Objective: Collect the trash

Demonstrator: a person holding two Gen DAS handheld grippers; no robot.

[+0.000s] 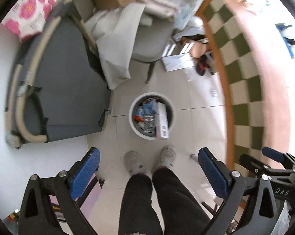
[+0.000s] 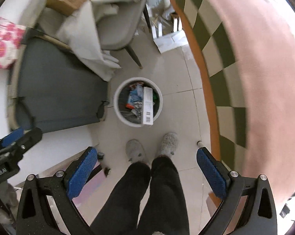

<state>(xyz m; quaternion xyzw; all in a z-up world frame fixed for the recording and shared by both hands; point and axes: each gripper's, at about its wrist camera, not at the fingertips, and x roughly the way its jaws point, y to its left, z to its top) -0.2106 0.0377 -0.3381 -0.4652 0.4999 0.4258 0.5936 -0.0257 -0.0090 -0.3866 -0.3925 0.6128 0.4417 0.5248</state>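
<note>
The white trash bin [image 1: 151,115] stands on the floor straight ahead of both grippers, beyond the slippers; its long carton [image 2: 148,106] points toward them. Left gripper [image 1: 149,168] and right gripper [image 2: 146,168] hang side by side, equally near, jaws apart and empty.

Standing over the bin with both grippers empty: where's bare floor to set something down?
Bare tile lies between the white bin and the slippers, and between the bin and the orange table edge. It is crowded left of the bin, where the grey cot nearly touches it, and beyond, by the draped chair.
</note>
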